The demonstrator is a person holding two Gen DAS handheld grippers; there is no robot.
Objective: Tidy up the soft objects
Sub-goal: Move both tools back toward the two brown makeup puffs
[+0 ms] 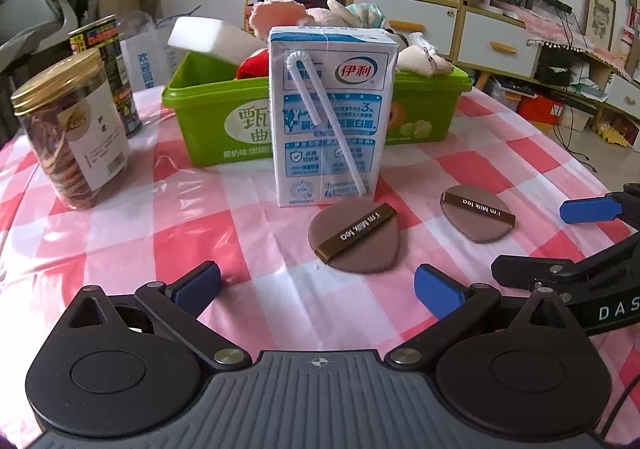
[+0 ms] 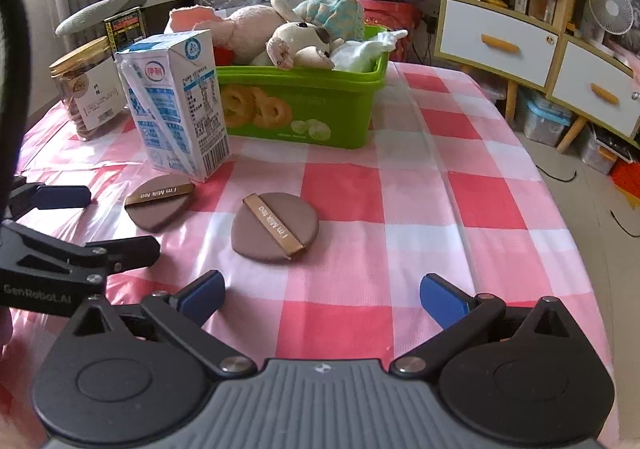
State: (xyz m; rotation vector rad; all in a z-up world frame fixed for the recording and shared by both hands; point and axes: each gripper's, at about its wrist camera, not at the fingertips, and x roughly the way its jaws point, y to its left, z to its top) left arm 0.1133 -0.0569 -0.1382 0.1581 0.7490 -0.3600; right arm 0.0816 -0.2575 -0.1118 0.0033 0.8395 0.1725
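Note:
Two brown makeup puffs with a gold strap lie flat on the pink checked tablecloth. In the left wrist view one puff [image 1: 354, 239] lies just beyond my open, empty left gripper [image 1: 316, 287], the other puff [image 1: 476, 213] to its right. In the right wrist view the near puff [image 2: 274, 227] lies just ahead of my open, empty right gripper [image 2: 322, 295], the other puff [image 2: 158, 202] further left. A green tub [image 1: 208, 117] behind holds plush toys [image 2: 304, 43], a white sponge [image 1: 208, 37] and cloths; it also shows in the right wrist view [image 2: 304, 109].
A milk carton [image 1: 330, 117] stands between the puffs and the tub. A clear jar of biscuits [image 1: 70, 129] and a dark tin [image 1: 116, 73] stand at the left. The table edge [image 2: 576, 249] drops off on the right. Shelves and drawers [image 2: 520, 29] stand beyond.

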